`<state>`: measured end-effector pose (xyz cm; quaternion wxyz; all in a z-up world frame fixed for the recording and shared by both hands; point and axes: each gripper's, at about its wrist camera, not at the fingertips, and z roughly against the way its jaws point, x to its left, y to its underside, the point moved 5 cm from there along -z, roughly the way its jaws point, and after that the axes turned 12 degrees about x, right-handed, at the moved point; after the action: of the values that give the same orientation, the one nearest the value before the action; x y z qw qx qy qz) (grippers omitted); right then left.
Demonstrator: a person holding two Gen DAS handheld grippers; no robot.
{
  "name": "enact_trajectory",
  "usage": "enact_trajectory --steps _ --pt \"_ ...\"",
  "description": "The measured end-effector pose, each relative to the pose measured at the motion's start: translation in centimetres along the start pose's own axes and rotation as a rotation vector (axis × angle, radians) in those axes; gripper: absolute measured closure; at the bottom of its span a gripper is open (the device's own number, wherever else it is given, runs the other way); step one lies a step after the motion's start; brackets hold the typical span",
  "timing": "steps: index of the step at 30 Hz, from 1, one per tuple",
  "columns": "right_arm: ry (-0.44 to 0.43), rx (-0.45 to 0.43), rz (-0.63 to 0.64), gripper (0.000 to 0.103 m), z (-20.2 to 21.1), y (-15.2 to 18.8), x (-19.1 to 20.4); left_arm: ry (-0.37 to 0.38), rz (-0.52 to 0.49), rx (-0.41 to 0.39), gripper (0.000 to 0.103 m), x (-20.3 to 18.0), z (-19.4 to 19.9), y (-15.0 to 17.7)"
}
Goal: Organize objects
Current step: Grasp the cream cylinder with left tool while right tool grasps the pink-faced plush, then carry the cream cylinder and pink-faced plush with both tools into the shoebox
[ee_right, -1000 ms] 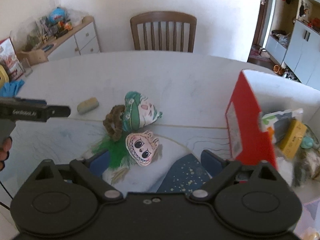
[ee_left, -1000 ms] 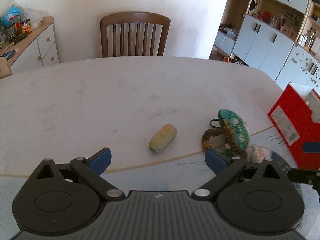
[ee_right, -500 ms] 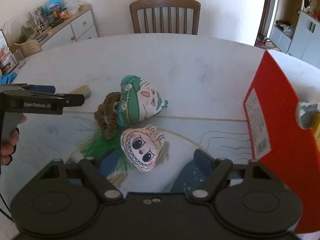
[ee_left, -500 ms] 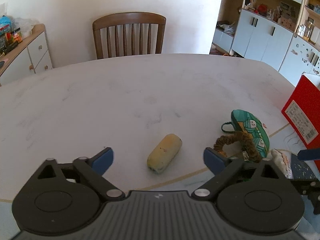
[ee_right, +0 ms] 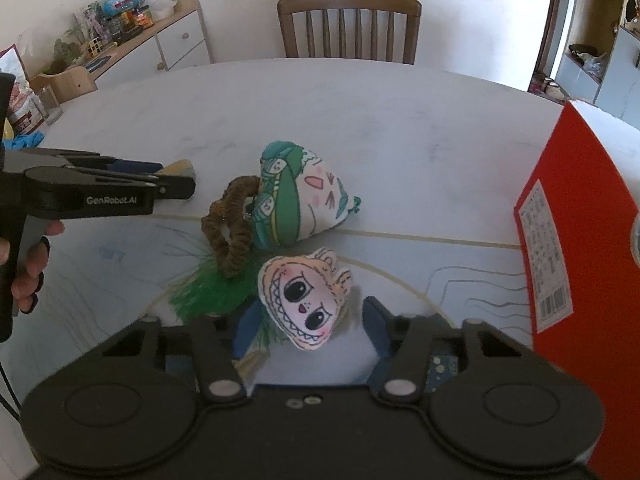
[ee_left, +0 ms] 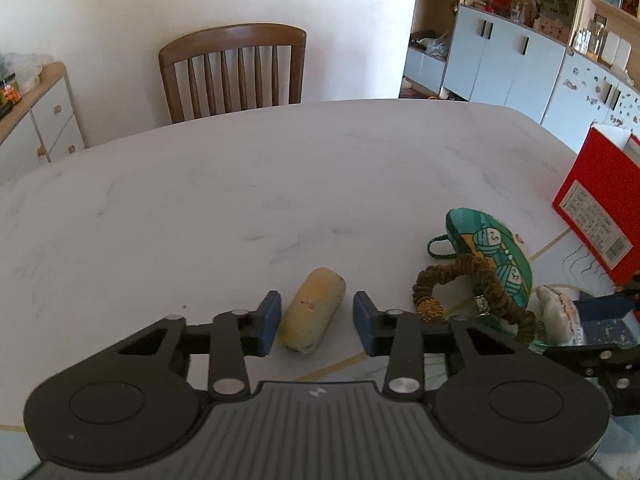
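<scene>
Left hand-held gripper (ee_left: 315, 320) closing around yellow foam cylinder (ee_left: 311, 312), pads apparently not pressing; long axis points away, tilted right. Right hand-held gripper (ee_right: 310, 334) closing around soft fabric face plush (ee_right: 306, 304) on matte desk (ee_left: 280, 184).

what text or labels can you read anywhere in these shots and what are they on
"GenRobot.AI": white lettering on the side of the left gripper, seen from the right wrist view.
White label with a barcode on the red box: print too small to read.
Label on the red box in the left wrist view: too blurred to read.
Packages on the sideboard: too small to read.
</scene>
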<state>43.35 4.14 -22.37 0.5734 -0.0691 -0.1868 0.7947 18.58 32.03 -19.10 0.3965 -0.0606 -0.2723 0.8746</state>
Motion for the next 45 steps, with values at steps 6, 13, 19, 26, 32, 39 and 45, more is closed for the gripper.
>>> enact_trajectory --steps 6,13,19,26,32,39,45 --pt "0.013 -0.005 0.007 0.064 0.1 -0.2 0.2 -0.021 0.008 0.014 0.078 -0.1 0.3 0.2" --pt "0.022 -0.017 0.004 0.067 1.0 0.3 0.2 -0.055 0.029 0.021 0.083 -0.8 1.1 0.2" --pt "0.012 -0.036 -0.020 0.067 3.0 1.1 0.2 -0.020 0.068 0.023 0.083 -1.7 3.4 0.9" --pt "-0.014 -0.062 -0.031 0.067 6.3 2.4 0.6 0.016 0.098 0.021 0.083 -3.9 7.3 1.5" --pt "-0.034 -0.100 -0.030 0.067 9.8 3.6 0.5 0.039 0.114 0.011 0.083 -6.3 11.0 2.1" --pt "-0.063 -0.146 -0.048 0.067 13.7 4.9 -0.4 0.055 0.124 0.010 0.083 -9.3 14.2 2.1" --pt "-0.074 -0.176 -0.085 0.067 16.6 6.0 -2.2 0.076 0.114 0.011 0.083 -12.8 16.7 1.9"
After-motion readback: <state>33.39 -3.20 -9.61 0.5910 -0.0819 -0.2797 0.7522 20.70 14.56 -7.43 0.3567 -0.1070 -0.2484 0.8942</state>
